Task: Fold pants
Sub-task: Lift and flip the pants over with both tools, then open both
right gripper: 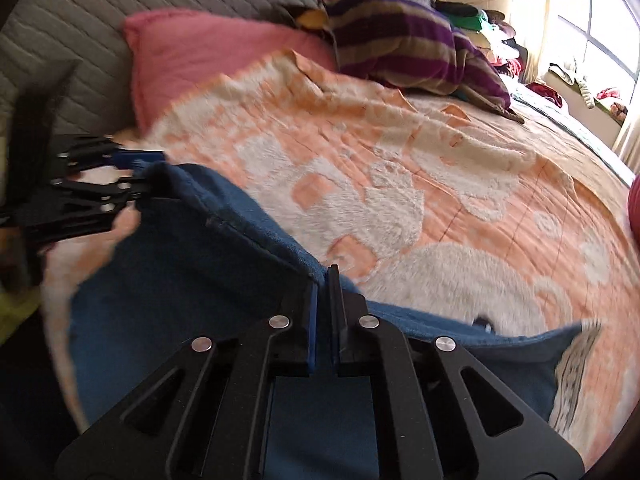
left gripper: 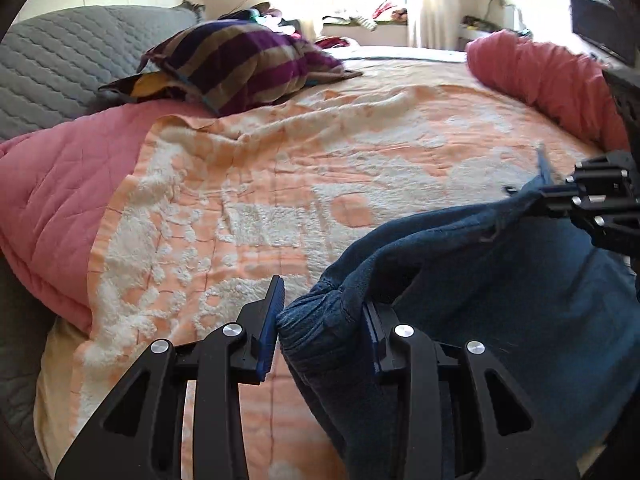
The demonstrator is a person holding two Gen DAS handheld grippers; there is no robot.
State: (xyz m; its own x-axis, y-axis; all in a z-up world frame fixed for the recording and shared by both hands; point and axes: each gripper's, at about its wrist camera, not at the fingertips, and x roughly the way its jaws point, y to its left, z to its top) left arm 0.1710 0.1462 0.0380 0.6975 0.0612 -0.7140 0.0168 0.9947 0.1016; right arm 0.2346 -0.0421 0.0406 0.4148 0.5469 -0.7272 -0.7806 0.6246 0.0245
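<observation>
Dark blue pants [left gripper: 500, 280] hang lifted over the bed, stretched between both grippers. In the left wrist view my left gripper [left gripper: 322, 304] is shut on a thick bunch of ribbed waistband [left gripper: 316, 320], with its blue pads [left gripper: 270, 332] pressing on either side. At the right edge of that view my right gripper [left gripper: 540, 188] pinches the far edge of the cloth. In the right wrist view my right gripper [right gripper: 324, 276] is shut, its pads almost together on the hem of the pants [right gripper: 180, 280]. My left gripper [right gripper: 140, 172] holds the other corner at far left.
An orange and white fleece blanket [left gripper: 280, 180] covers the bed under the pants. A purple striped pillow [left gripper: 240, 60] lies at the back, with a pink quilt [left gripper: 52, 200] to the left and a pink roll [left gripper: 540, 76] at right. A grey quilted backrest [left gripper: 60, 52] stands behind.
</observation>
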